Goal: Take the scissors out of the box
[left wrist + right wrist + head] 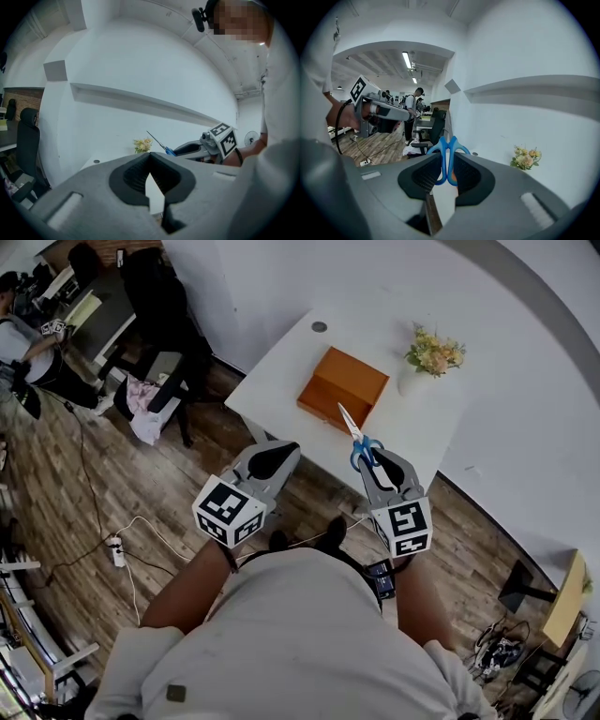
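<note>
**Q:** First entry: what is your right gripper (375,457) carrying?

**A:** Scissors (359,439). Your two grey jaws with ribbed black pads are pinching the rounded blue plastic handle loops. The thin, pale metal blades are closed together and point toward the upper left of the head view.

**Q:** Where do the scissors sit?

**A:** At the centre of the head view, out of the box (342,387). In the picture the blade tip lies over the box's lower edge.

**Q:** Describe the box.

**A:** It is a rectangular orange-brown block with a smooth flat top. It rests on the white table (281,371), just above your right gripper in the frame.

**Q:** And your left gripper (277,457)?

**A:** It has the same grey shell and ribbed dark pads. Its fingertips are pressed together with nothing between them. It sits lower left of the box in the frame, over the wood-plank floor (112,484).

**Q:** Anything else on the table?

**A:** A small bunch of pale yellow and pink flowers (434,352) in a white vase (411,382), at the upper right.
</note>
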Demonstrator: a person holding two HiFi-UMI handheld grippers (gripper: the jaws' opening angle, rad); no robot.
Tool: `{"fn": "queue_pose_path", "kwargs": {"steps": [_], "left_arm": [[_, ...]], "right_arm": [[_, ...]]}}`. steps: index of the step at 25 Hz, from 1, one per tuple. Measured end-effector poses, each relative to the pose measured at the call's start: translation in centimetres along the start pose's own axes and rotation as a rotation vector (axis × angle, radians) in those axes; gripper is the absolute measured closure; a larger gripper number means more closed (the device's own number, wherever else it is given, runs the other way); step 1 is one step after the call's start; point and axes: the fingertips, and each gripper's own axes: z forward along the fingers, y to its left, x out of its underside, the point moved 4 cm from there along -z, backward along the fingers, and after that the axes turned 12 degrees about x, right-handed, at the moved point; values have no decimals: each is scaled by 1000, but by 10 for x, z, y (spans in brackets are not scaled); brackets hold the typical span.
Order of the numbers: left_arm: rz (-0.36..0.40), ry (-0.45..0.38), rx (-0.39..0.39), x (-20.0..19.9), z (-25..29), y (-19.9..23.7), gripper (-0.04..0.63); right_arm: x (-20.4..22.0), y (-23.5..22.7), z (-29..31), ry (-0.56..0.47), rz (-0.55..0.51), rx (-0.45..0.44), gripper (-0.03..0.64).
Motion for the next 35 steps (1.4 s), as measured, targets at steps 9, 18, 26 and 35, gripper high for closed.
{"fn": "queue_pose_path", "kwargs": {"steps": [9, 18, 26, 35], "left_arm": [[1, -6, 93, 13, -43, -14, 591], [3, -18, 101, 18, -42, -43, 591], [-6, -15, 59, 25, -15, -94, 591], [-21, -6, -15, 41, 8, -154, 591]], "right_arm": [[2, 45, -36, 23, 29, 95, 517], [7, 33, -74, 6, 14, 113, 517], [37, 11, -111, 9, 25, 41, 517], [65, -15, -157, -19, 34, -48, 517]]}}
